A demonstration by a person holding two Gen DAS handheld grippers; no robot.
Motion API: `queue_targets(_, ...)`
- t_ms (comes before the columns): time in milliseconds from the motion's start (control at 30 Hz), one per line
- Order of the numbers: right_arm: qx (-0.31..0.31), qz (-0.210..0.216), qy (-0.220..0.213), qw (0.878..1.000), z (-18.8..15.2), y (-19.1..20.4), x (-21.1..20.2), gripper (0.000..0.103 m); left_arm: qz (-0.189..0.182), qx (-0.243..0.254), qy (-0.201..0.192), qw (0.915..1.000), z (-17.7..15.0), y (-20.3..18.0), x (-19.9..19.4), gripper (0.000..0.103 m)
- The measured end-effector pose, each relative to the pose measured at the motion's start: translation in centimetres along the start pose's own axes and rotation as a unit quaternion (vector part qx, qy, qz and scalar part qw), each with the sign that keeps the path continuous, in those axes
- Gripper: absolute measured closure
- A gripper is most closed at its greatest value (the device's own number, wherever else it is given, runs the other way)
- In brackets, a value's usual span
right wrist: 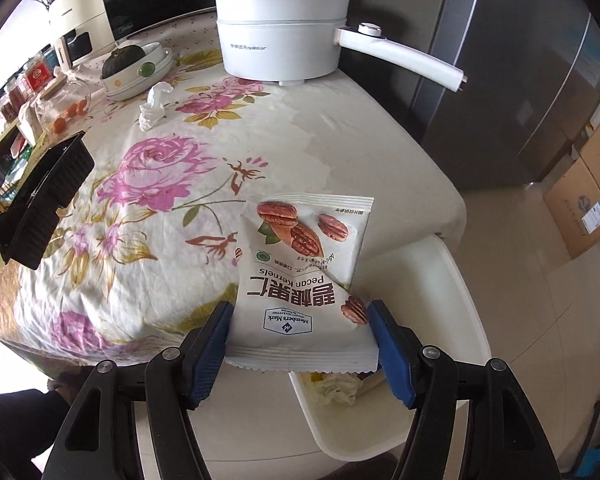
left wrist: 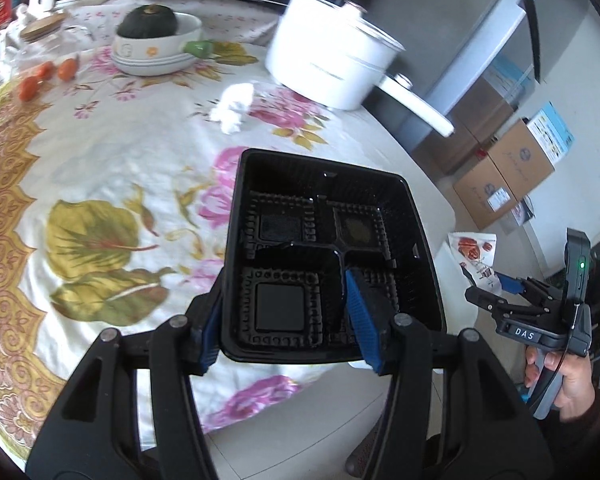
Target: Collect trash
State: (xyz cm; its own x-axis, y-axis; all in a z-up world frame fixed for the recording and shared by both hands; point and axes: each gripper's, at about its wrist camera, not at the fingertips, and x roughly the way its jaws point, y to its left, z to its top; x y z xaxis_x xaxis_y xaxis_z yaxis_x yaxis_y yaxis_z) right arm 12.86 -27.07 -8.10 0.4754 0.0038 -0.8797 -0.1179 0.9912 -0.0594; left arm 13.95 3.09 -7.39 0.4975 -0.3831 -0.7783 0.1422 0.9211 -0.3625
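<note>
Left tongs (left wrist: 288, 320) grip black tray (left wrist: 324, 240) (held aloft); right tongs (right wrist: 300, 340) pinch pecan packet (right wrist: 304, 272).

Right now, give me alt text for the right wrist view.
The right tool grips a white pecan snack bag above a white bin that already holds crumpled paper. Beyond lies a table with a floral cloth, a crumpled tissue and a white pot; at the left edge a black tray is held up.
</note>
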Motion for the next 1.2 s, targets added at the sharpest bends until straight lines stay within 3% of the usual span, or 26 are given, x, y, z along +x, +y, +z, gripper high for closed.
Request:
queue_targets(333, 0.048, -0.029, 0.012, 0.998, -2.8, -6.2, -1.1, 0.034, -0.032, 0.081, 0.04, 0.9954, -1.5, -8.6, 4.7, 0.046)
queue_targets(667, 0.071, -0.041, 0.031, 0.996, -5.5, -10.7, -1.3, 0.033, -0.061, 0.157, 0.068, 0.9833, -3.6, -16.9, 10.1, 0.046)
queue_targets(1067, 0.098, -0.053, 0.047, 0.993, -7.2, -14.7, -0.9, 0.033, -0.064, 0.208, 0.082, 0.9725, -5.1, -21.4, 14.4, 0.045)
queue_targets(1100, 0.1, -0.054, 0.048, 0.992, -7.3, -14.9, -0.8, 0.033, -0.055, 0.215, 0.077, 0.972, -5.1, -21.6, 14.5, 0.045)
queue_targets(1200, 0.106, -0.057, 0.052, 0.991, -7.6, -15.5, -0.7, 0.033, -0.033, 0.226, 0.067, 0.9712, -4.8, -22.1, 14.5, 0.019)
